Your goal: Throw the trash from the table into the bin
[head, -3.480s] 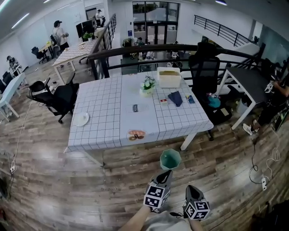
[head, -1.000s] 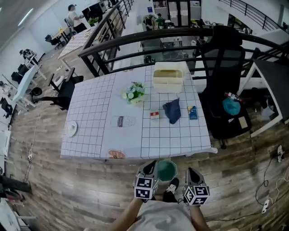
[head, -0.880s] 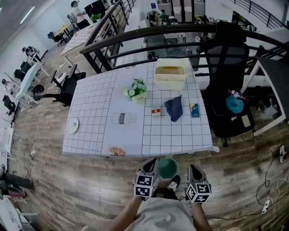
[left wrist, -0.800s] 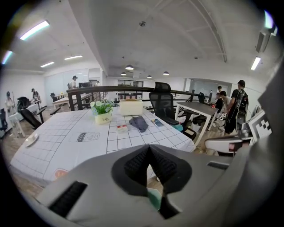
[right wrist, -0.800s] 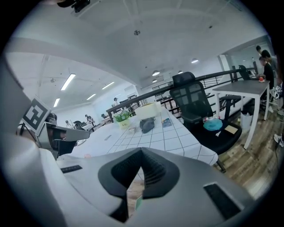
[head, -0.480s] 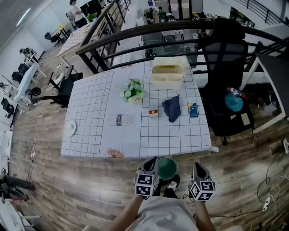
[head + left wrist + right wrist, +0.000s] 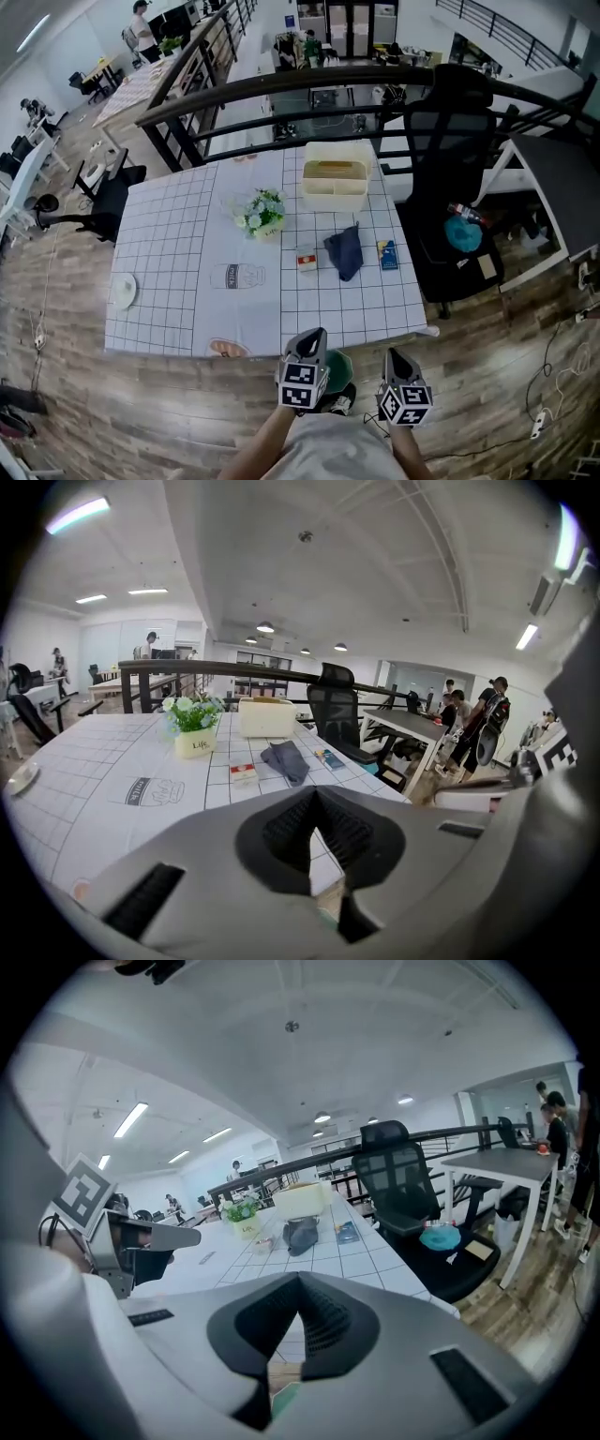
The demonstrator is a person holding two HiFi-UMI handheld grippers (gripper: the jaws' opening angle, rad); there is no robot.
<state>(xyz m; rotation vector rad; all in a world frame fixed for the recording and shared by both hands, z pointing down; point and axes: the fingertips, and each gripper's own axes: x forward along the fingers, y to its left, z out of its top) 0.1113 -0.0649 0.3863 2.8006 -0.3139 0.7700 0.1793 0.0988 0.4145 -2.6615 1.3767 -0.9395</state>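
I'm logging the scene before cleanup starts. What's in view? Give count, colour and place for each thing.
table: 1, white grid cloth, centre
flowerpot: 1, white flowers and green leaves, mid-table
box: 1, cream, table's far side
cloth: 1, dark blue, near the table's right side
pack: 1, red and white, left of the cloth
card: 1, blue, right of the cloth
jar picture: 1, grey, flat on the table, left of the pack
plate: 1, white, table's left edge
wrapper: 1, orange, table's near edge
bin: 1, green, on the floor by the near edge, partly hidden
chairs: 2, black, either side of the table
left gripper: 1, grey, shut, empty
right gripper: 1, grey, shut, empty
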